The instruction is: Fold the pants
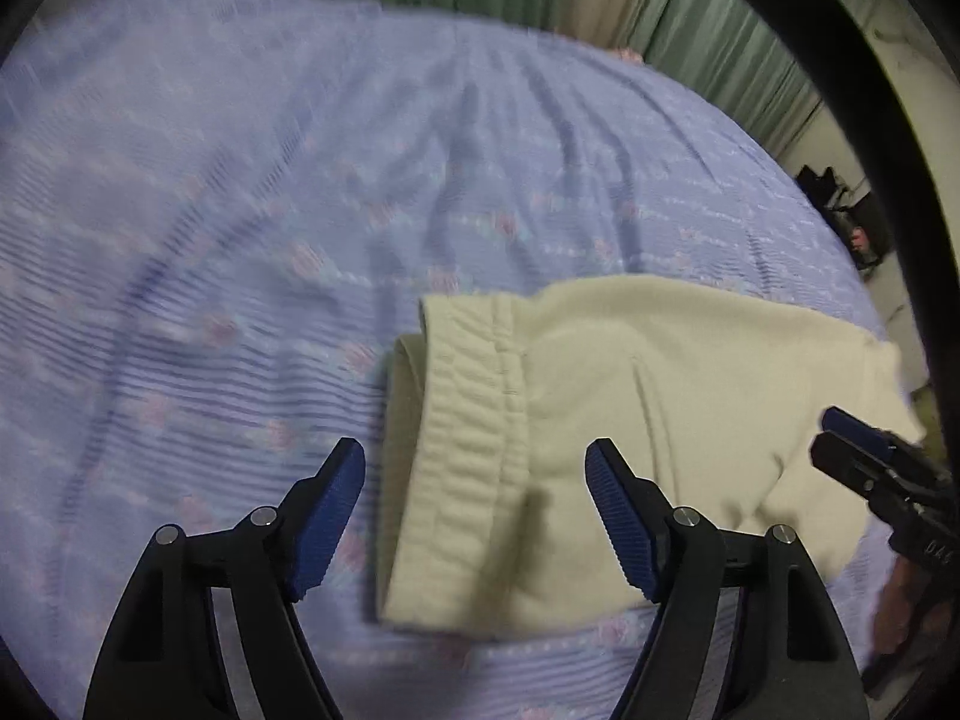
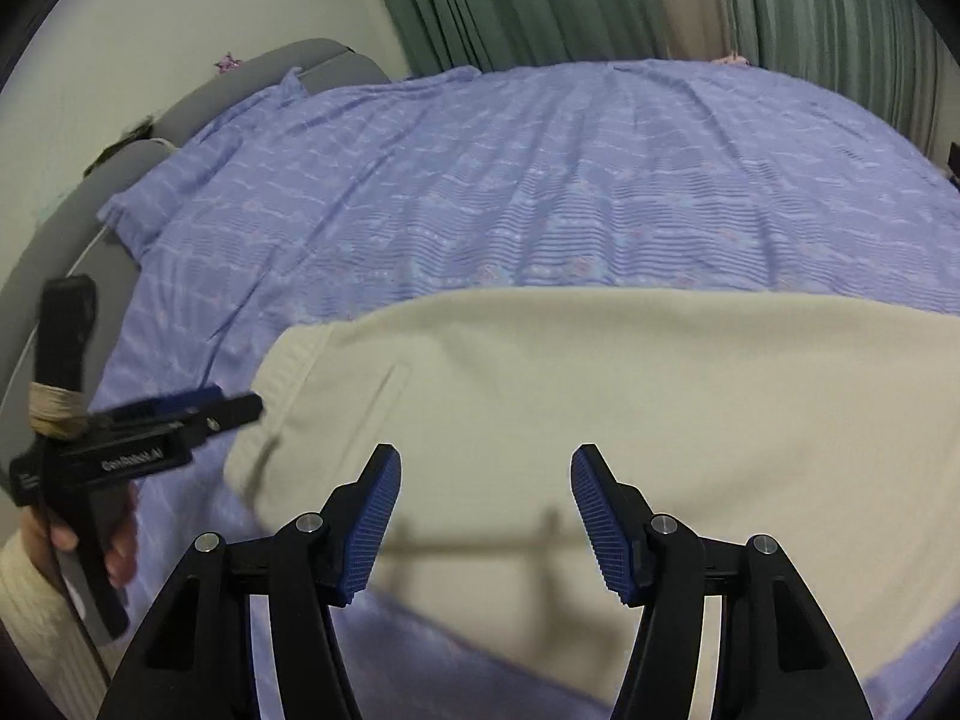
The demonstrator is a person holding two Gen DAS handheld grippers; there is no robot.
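Observation:
Cream pants lie folded flat on the bed, with the elastic waistband at their left end. My left gripper is open and empty, hovering over the waistband. In the right wrist view the pants fill the lower middle. My right gripper is open and empty above their near edge. The left gripper shows there at the left, just beside the waistband end. The right gripper shows at the right edge of the left wrist view, by the pants' other end.
A lavender patterned bedspread covers the bed. A grey padded headboard curves along the left. Green curtains hang behind the bed. Dark objects stand past the bed's right edge.

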